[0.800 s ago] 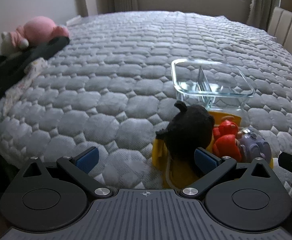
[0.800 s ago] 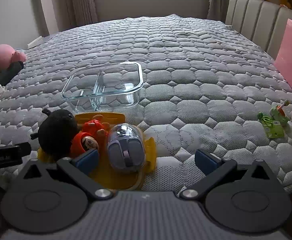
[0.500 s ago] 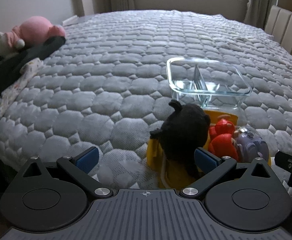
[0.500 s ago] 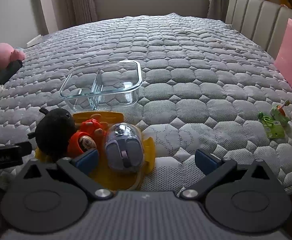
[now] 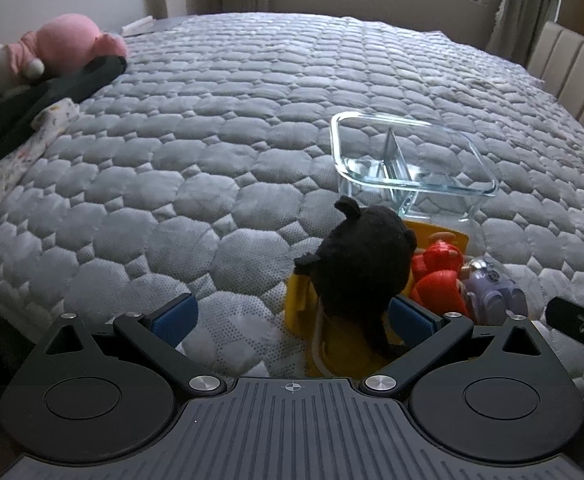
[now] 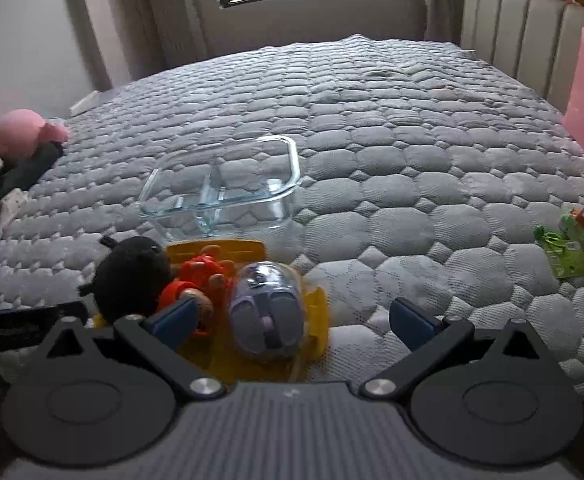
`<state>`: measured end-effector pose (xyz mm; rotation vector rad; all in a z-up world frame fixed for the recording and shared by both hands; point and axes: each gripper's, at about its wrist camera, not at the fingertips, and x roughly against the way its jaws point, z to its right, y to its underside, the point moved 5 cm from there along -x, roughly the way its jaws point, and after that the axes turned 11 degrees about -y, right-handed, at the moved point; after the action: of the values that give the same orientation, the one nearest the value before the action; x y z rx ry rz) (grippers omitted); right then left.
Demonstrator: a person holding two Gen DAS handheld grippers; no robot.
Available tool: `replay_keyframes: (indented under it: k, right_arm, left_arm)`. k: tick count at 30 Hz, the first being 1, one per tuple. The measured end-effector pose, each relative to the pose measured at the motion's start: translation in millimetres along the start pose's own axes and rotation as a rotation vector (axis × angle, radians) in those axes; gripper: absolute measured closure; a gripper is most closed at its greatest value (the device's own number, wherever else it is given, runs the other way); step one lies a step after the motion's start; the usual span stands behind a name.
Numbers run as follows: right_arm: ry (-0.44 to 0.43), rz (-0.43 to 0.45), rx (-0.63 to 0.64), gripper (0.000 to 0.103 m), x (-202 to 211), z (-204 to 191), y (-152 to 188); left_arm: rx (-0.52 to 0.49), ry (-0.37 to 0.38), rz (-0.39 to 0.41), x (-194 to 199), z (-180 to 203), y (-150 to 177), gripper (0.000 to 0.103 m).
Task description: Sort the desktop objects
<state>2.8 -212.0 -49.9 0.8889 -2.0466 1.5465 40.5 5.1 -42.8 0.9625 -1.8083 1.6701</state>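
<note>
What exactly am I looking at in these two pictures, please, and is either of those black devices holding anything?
Each picture comes from a camera mounted on a hand-held tool with two fingers; a person carries one in each hand. The left gripper and right gripper appear at the bottom of their own views, fingers wide apart, holding nothing. Both look across a grey quilted bed. On it sits an empty clear glass container with a divider, and nearer, a yellow tray carrying a black plush toy, a red toy figure and a purple mouse in a clear dome. A pink plush lies at the far left edge.
</note>
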Motion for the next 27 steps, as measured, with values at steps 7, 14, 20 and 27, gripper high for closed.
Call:
replay_keyframes:
  k: [7,14,20,27]
  right_arm:
    - [0.051,0.014,0.052,0.000,1,-8,-1]
    - [0.091,-0.010,0.028,0.000,-7,-1,2]
    - [0.095,-0.017,0.017,0.000,-11,2,3]
    - [0.088,-0.026,0.012,0.000,-15,3,4]
  left_arm:
    - [0.001,0.000,-0.011,-4,1,0,0.000]
    - [-0.008,-0.010,-0.027,-11,2,3,0.000]
    - [-0.003,0.006,-0.056,-18,2,4,0.000]
    - [-0.016,0.032,-0.092,-28,6,7,0.000]
